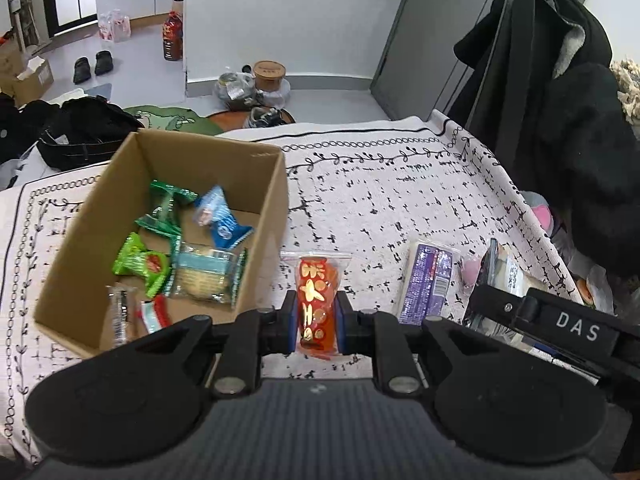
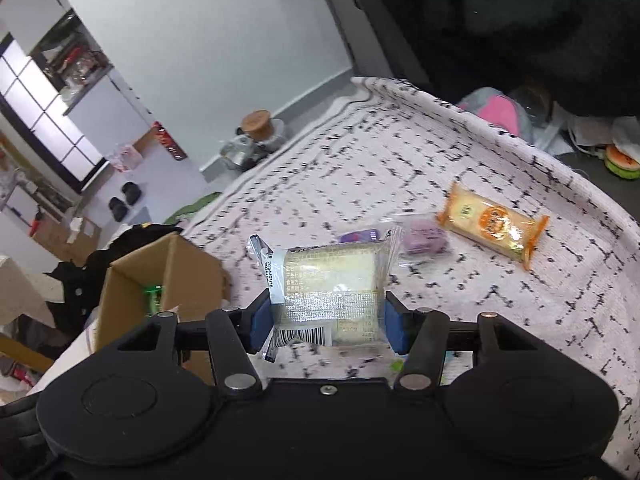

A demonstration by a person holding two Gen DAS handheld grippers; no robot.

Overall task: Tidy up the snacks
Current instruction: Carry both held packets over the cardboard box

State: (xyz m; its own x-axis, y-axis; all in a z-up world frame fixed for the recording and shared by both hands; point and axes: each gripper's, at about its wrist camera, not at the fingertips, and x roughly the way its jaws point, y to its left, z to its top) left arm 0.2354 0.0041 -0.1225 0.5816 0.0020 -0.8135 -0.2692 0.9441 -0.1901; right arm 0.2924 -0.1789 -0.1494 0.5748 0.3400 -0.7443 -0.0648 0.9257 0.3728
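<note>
A patterned white cloth (image 1: pixel 400 184) covers the bench, and on its left side stands one open cardboard box (image 1: pixel 256 216).

The left gripper (image 1: pixel 317 322) points steeply down over the cloth, just right of the box's near corner. Its fingers (image 1: pixel 289 322) are drawn narrow and clamp one red packet (image 1: pixel 316 300) with gold print, held upright and clear of the cloth.

The right gripper (image 2: pixel 326 320) also tilts downward, above the cloth to the right of the box (image 2: pixel 160 276). Its fingers (image 2: pixel 258 322) stand about half wide, pressed on both sides of one clear-wrapped pale cake (image 2: pixel 332 292), which is lifted off the cloth.

Inside the box lie seven packets as far as can be counted: three green (image 1: pixel 140 262), one blue (image 1: pixel 220 220), one clear pack with a biscuit (image 1: pixel 206 276), one small clear one (image 1: pixel 120 312) and one red and white (image 1: pixel 154 314).

On the cloth, the right view shows three more snacks: one orange packet (image 2: pixel 494 226) far right, one purple sweet (image 2: pixel 424 240) in clear wrap beside it, and one small purple piece (image 2: pixel 358 236) just behind the held cake. In the left view a purple and white pack (image 1: pixel 428 280) lies right of the red packet.
</note>
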